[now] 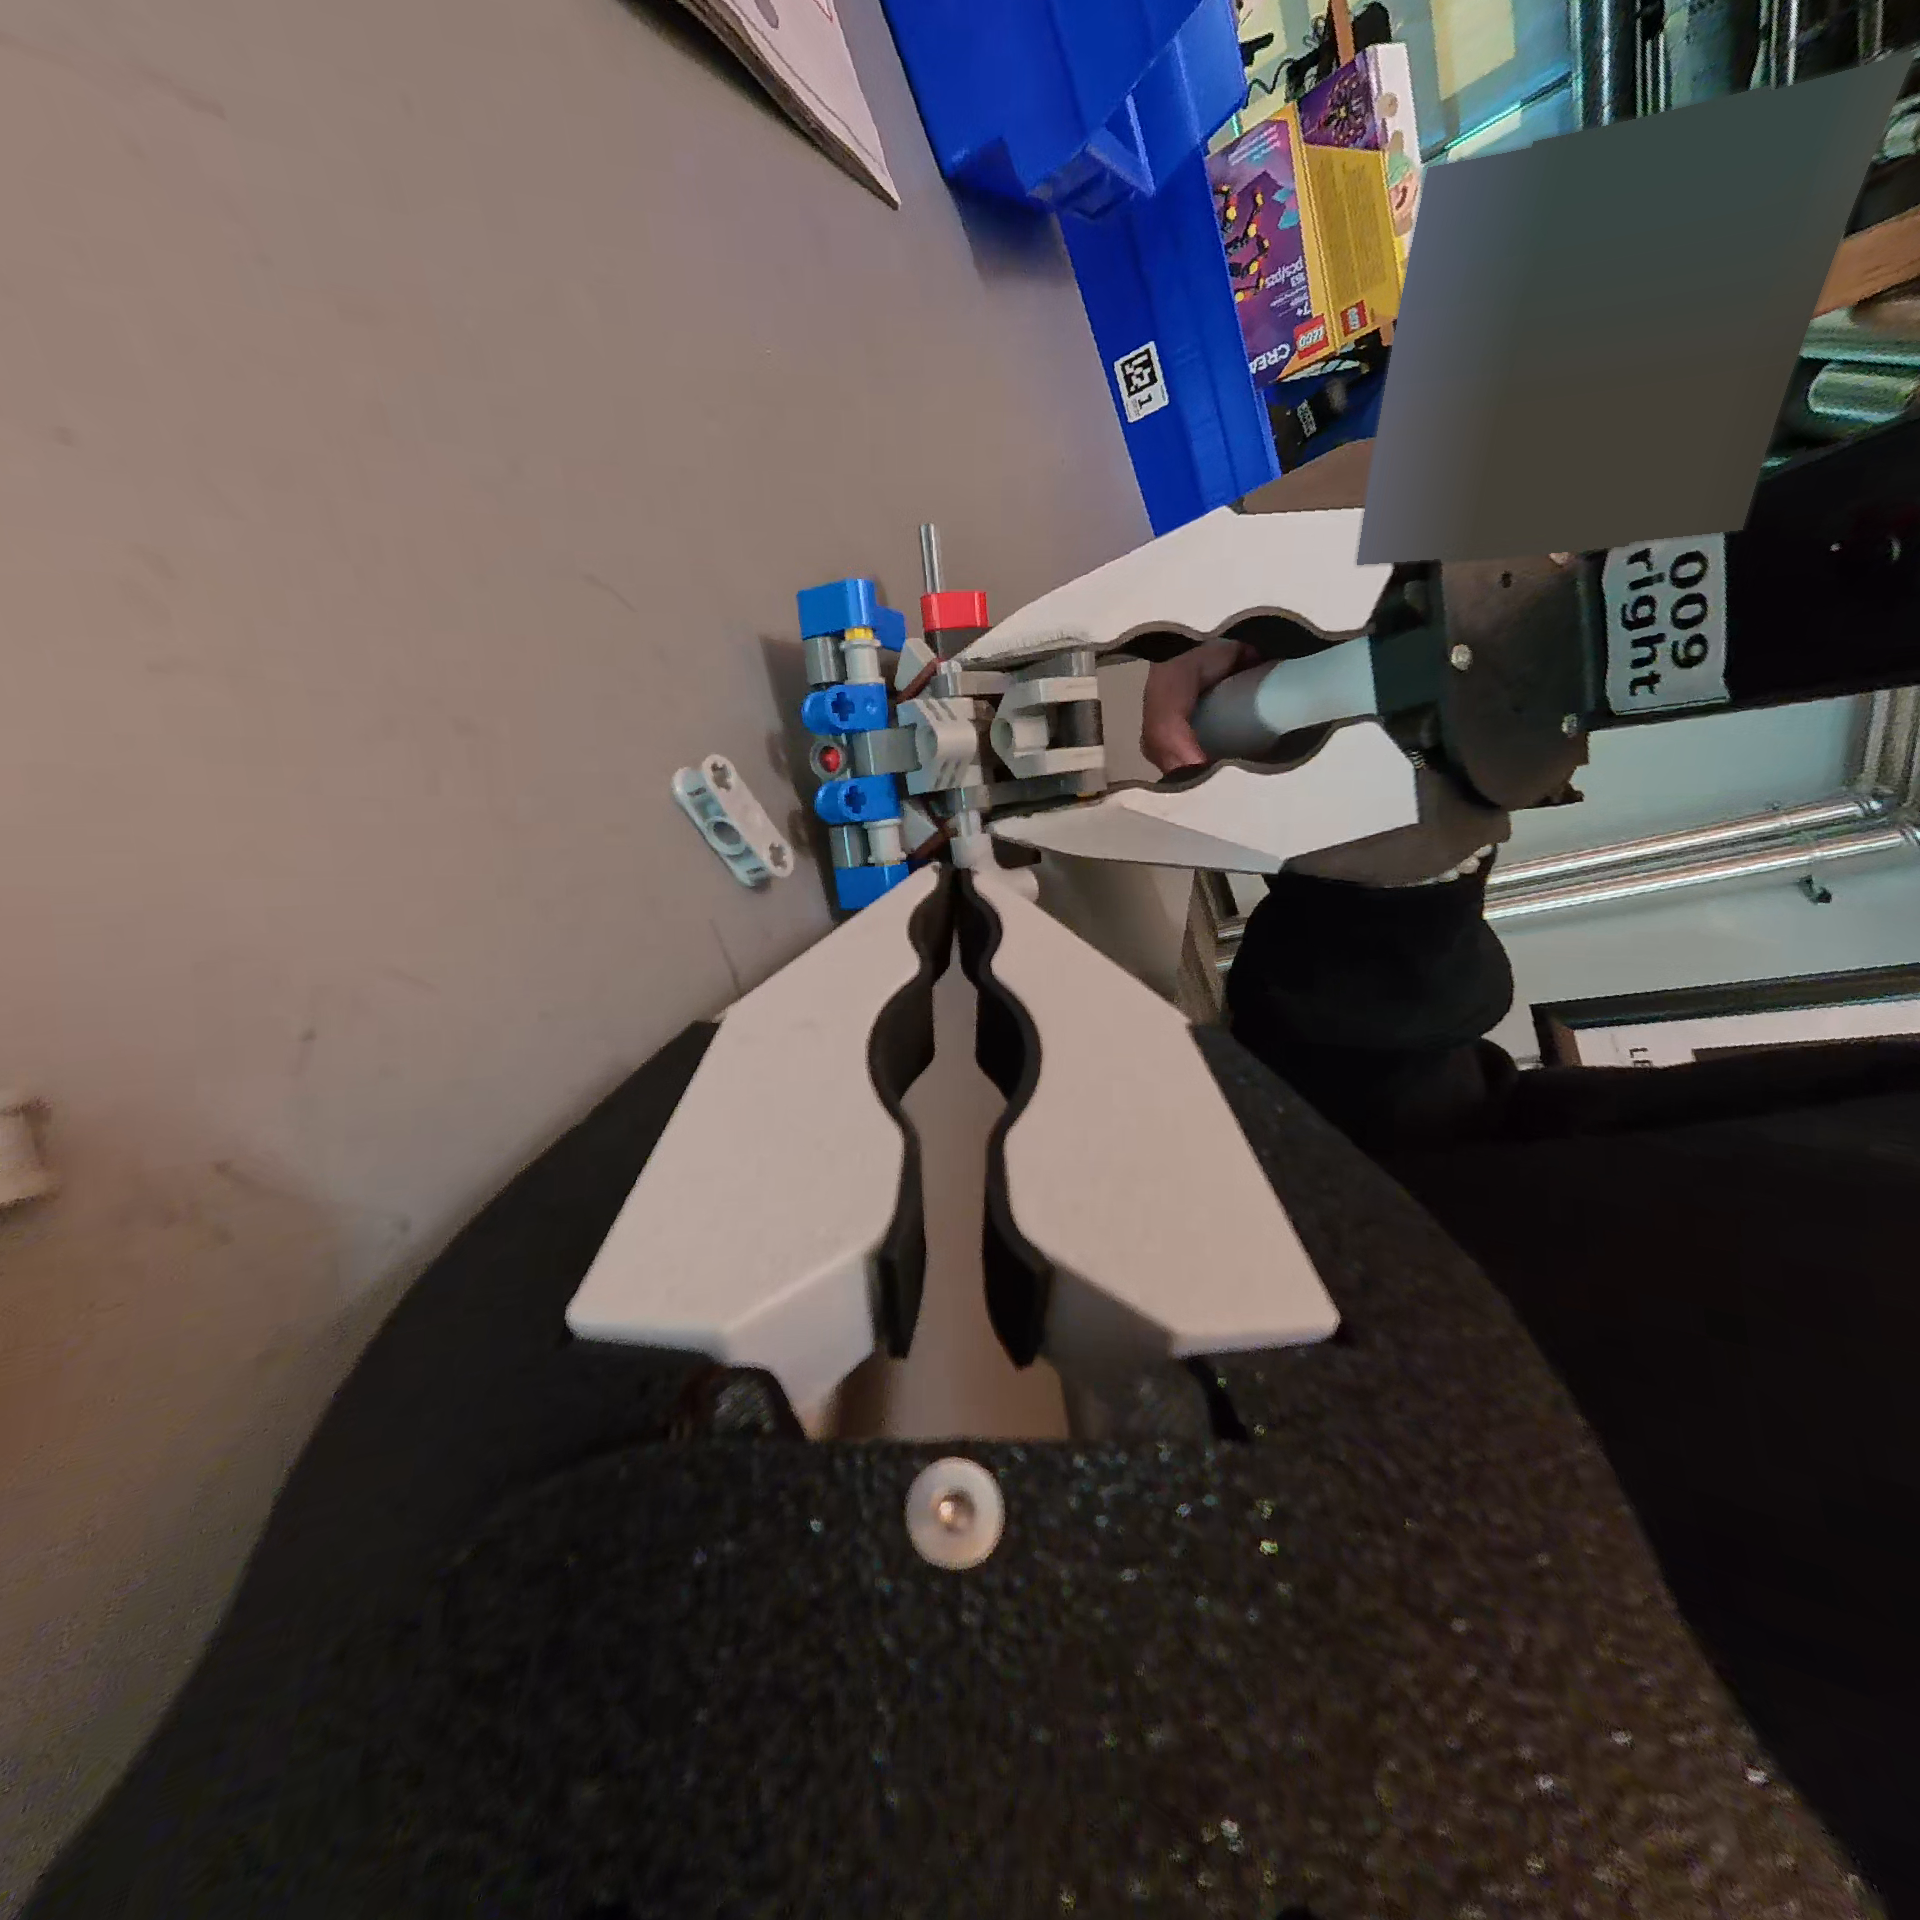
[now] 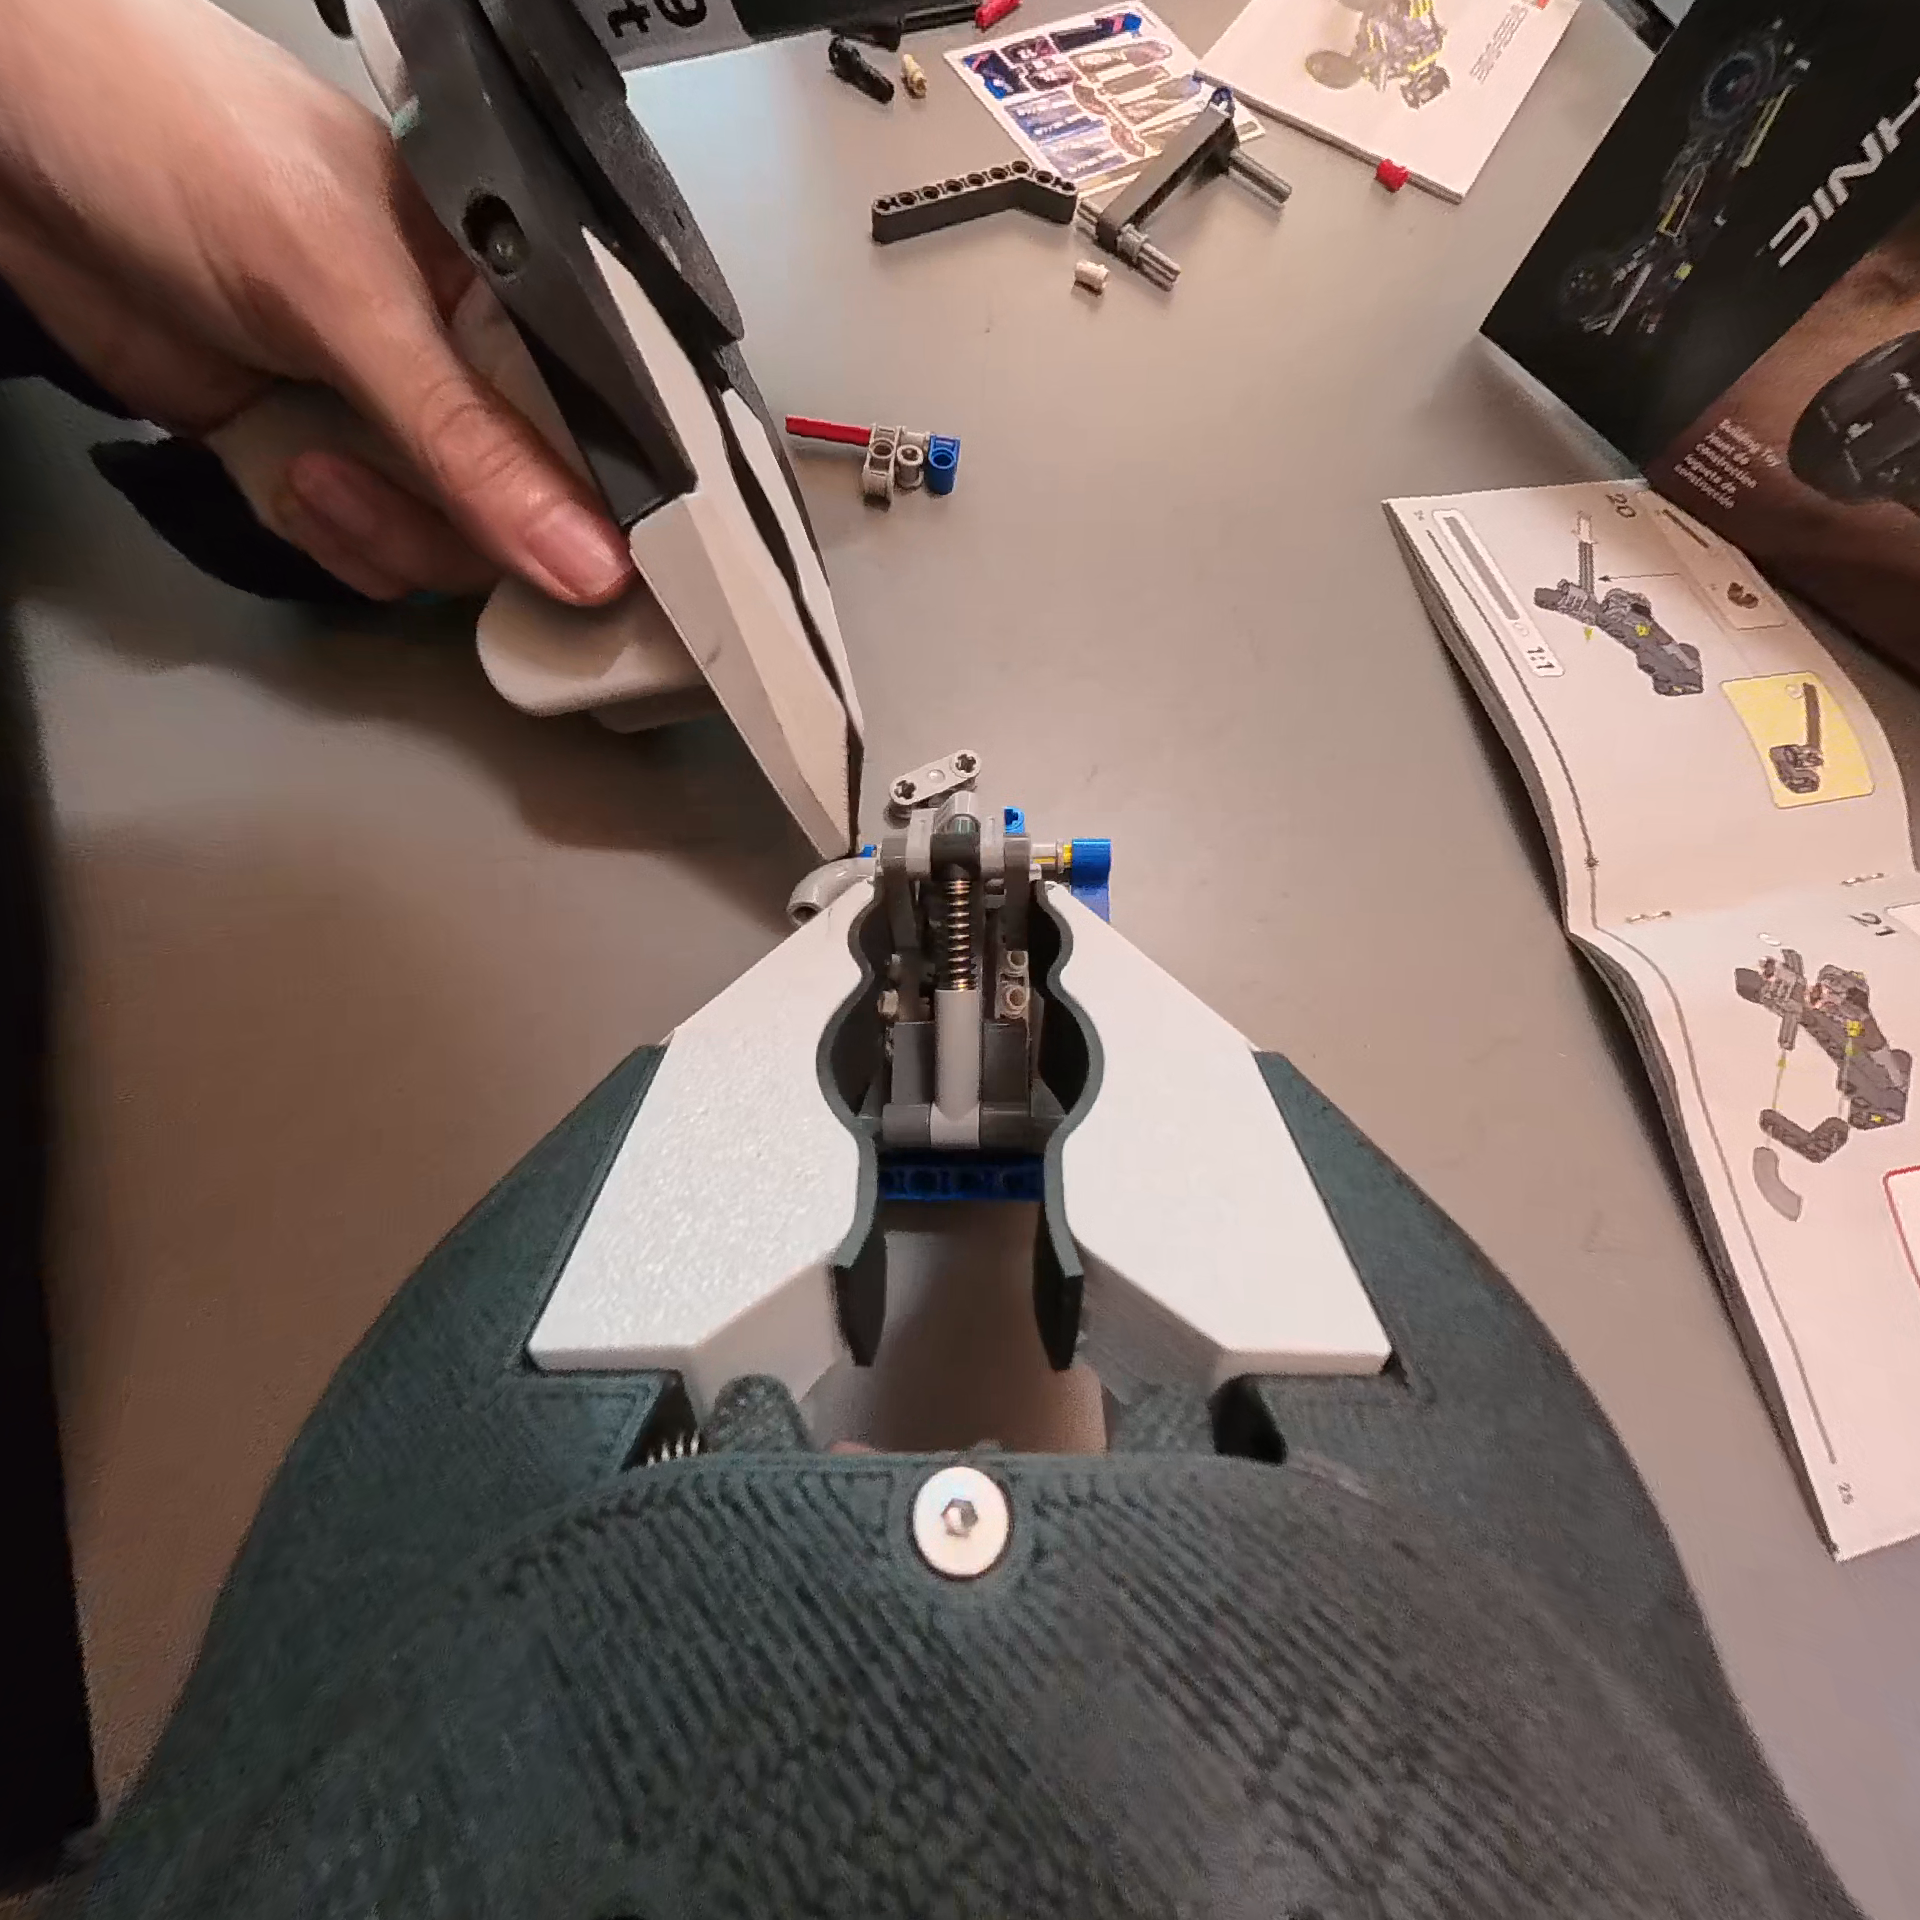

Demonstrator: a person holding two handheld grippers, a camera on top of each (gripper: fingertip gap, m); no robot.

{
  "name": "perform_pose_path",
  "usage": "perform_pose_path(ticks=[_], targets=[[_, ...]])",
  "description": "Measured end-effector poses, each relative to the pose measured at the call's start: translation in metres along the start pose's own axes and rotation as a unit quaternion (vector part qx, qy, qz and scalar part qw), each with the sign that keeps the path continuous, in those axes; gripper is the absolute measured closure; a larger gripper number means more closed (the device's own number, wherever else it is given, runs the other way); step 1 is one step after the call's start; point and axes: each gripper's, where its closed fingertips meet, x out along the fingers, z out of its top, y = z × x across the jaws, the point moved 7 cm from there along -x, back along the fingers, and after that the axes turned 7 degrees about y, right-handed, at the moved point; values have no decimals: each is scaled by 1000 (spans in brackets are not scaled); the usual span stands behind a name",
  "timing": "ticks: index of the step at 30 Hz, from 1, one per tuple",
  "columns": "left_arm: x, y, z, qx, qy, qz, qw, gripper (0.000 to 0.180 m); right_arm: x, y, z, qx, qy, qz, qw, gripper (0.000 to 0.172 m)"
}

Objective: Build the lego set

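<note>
My right gripper (image 2: pixel 961 904) is shut on a grey and blue brick assembly (image 2: pixel 956 997) with a metal spring, held just above the grey table (image 2: pixel 312 987). It also shows in the left wrist view (image 1: pixel 977 738), clamped on the same assembly (image 1: pixel 914 748). My left gripper (image 1: pixel 951 873) is shut, its tips at the assembly's end by a pale grey pin (image 1: pixel 966 844). In the right wrist view the left gripper (image 2: pixel 847 821) comes in from the upper left, above a curved pale grey piece (image 2: pixel 816 885). A small flat grey link (image 1: pixel 732 821) lies on the table just beyond the assembly (image 2: pixel 935 777).
An open instruction booklet (image 2: pixel 1662 883) lies at the right, a black box (image 2: pixel 1766 260) behind it. Loose parts (image 2: pixel 904 462), a black angled beam (image 2: pixel 977 197) and a sticker sheet (image 2: pixel 1081 94) lie farther back. A blue bin (image 1: pixel 1122 208) stands beyond the table. Both grippers' tips are roughly 25 centimeters from the black angled beam (image 2: pixel 977 197).
</note>
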Motion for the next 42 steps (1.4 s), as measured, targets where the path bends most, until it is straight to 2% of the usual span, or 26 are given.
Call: perform_pose_path(ticks=[6,12,15,18,25,27,29,30,32,34,36,39,41,42], targets=[[0,-1,-1,0,6,1,1000,180,1,2,1,-13,5,-13,1000,150],[-2,0,1,-16,8,-20,1000,180,1,4,-1,16,-22,-22,999,150],[-2,-4,1,-14,10,-35,999,172,0,4,-3,31,-32,-19,999,150],[-2,-3,0,-14,13,-20,1000,175,0,7,-3,37,-39,-26,998,150],[-8,-4,-2,-28,2,-13,1000,171,5,15,0,26,-49,-71,996,151],[-9,-7,-3,16,-6,-5,1000,172,4,14,1,36,-49,-80,995,151],[-12,-17,-1,95,-37,25,994,177,3,10,0,57,-49,-91,993,151],[-14,-23,1,154,-48,57,985,176,4,9,-1,69,-45,-90,993,150],[-16,-30,4,277,-62,142,948,172,4,5,0,92,-46,-100,990,151],[-17,-36,7,384,-70,215,895,163,5,2,1,119,-48,-92,987,150],[-14,-40,7,479,-69,256,837,157,6,-1,2,142,-56,-88,984,150],[-7,-37,5,586,-52,308,748,158,7,-3,3,163,-57,-77,982,150],[-3,-34,4,627,-53,338,700,168,8,-3,3,161,-51,-75,983,150],[-1,-32,4,646,-53,350,676,167,8,-3,4,159,-48,-79,983,150]])
